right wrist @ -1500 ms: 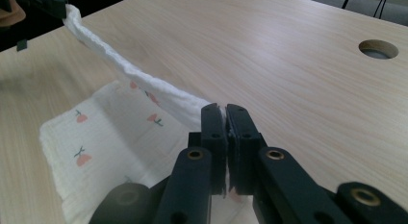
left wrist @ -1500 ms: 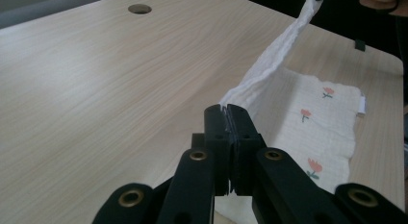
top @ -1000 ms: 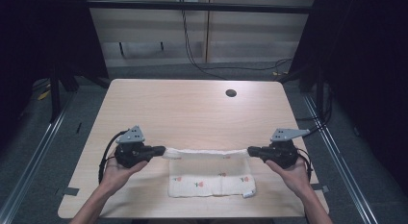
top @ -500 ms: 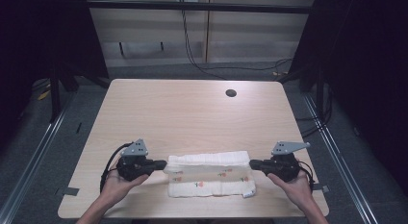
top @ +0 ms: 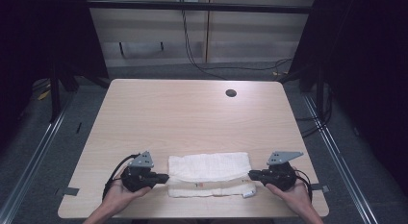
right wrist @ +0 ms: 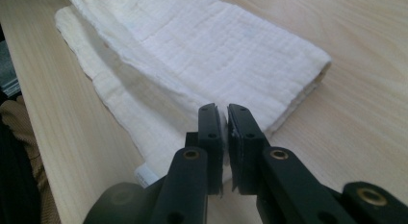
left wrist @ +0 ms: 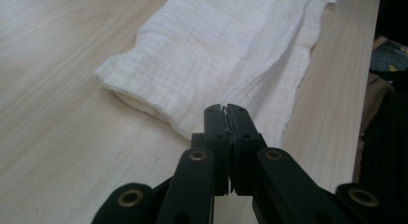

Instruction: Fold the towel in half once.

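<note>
The cloth [top: 210, 166] is a white woven fabric, matt, with a crinkled, gauze-like weave and soft folded edges; a small smooth label sits at its lower right corner in the high view. The desk [top: 192, 118] shows pale wood grain with a smooth, faintly satin finish. Each claw, left [left wrist: 224, 108] and right [right wrist: 222, 108], looks like matt black plastic with brass-coloured metal rivets.

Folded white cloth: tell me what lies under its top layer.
Under the top fold of the white cloth a lower layer of the same cloth sticks out along the near edge, lying on the table. The rest of that layer is covered.
</note>
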The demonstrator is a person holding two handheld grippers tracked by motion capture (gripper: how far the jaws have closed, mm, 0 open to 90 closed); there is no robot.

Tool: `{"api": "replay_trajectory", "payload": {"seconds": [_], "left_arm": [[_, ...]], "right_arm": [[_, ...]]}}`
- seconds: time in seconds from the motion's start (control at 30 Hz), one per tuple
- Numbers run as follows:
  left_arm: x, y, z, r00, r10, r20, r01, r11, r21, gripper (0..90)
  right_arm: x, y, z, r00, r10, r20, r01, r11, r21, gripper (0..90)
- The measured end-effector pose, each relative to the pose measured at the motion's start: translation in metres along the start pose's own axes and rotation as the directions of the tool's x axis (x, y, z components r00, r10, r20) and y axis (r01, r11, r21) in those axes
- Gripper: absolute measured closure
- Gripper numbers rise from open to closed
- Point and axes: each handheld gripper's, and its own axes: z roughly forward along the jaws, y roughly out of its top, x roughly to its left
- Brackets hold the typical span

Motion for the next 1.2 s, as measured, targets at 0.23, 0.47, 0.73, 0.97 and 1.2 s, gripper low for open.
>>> {"api": "replay_trajectory", "payload": {"seconds": [0.23, 0.47, 0.73, 0.97, 1.2], "left_arm": [[-0.004, -0.003, 0.005, 0.9995, 0.013, 0.027, -0.014, 0.9995, 0.028, 87.8], [-0.005, -0.005, 0.007, 0.9990, 0.014, 0.042, -0.015, 0.9994, 0.033, 85.3], [-0.006, -0.007, 0.001, 0.9986, -0.015, 0.051, 0.014, 0.9998, 0.016, 77.8], [0.005, 0.004, -0.006, 0.9987, -0.042, 0.029, 0.044, 0.9983, -0.038, 71.4], [0.015, 0.015, 0.004, 0.9982, -0.042, 0.042, 0.044, 0.9987, -0.027, 66.7]], "right_arm": [[0.002, -0.010, 0.003, 0.9999, 0.012, -0.009, -0.012, 1.000, 0.022, 82.0], [0.000, -0.015, 0.001, 0.9993, 0.037, -0.005, -0.037, 0.999, 0.026, 77.4], [0.004, -0.015, -0.005, 0.9990, 0.043, -0.010, -0.043, 0.999, 0.012, 70.6], [-0.001, -0.006, -0.007, 0.9983, 0.059, 0.000, -0.059, 0.998, -0.015, 64.3], [-0.008, 0.008, 0.008, 0.9982, 0.058, 0.017, -0.058, 0.998, 0.017, 58.3]]}}
